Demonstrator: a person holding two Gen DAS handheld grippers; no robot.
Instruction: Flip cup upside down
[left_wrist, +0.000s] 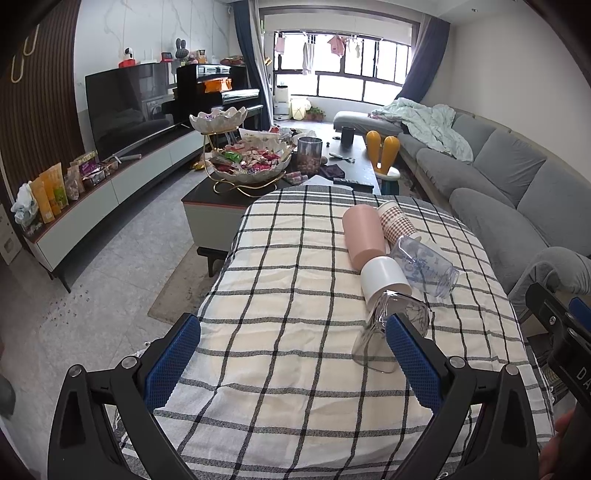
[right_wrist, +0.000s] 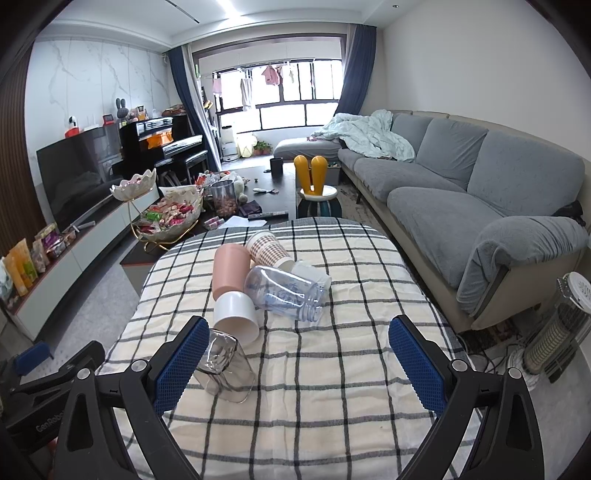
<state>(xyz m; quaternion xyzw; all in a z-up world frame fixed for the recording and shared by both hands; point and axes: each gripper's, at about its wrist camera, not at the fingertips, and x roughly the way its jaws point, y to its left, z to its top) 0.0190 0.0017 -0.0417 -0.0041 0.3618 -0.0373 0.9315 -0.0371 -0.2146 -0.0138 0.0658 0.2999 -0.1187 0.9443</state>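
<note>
Presently, both grippers, left (left_wrist: 291, 354) and right (right_wrist: 299, 354), had fingers released, grasping nothing. The clear square glass cup (right_wrist: 225, 369) lay tipped on the checked-cloth tabletop (right_wrist: 332, 387), nearest of the cups.

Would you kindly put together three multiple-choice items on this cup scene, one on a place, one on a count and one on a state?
1. Which cup lies nearest the two tools?
A. the pink cup
B. the clear glass cup
C. the checked paper cup

2. How many cups and bottles lie on the checked cloth?
A. three
B. four
C. at least five

3. How do the tools stand?
A. both open, holding nothing
B. left shut on a cup
C. right shut on a cup

Answers:
1 B: the clear glass cup lies nearest, beside the right tool and the left tool, in front of the white cup.
2 C: also the pink cup, checked paper cup and clear bottle on the checked cloth; something pale behind the bottle is unclear.
3 A: both stand wide apart with only cloth between.
</note>
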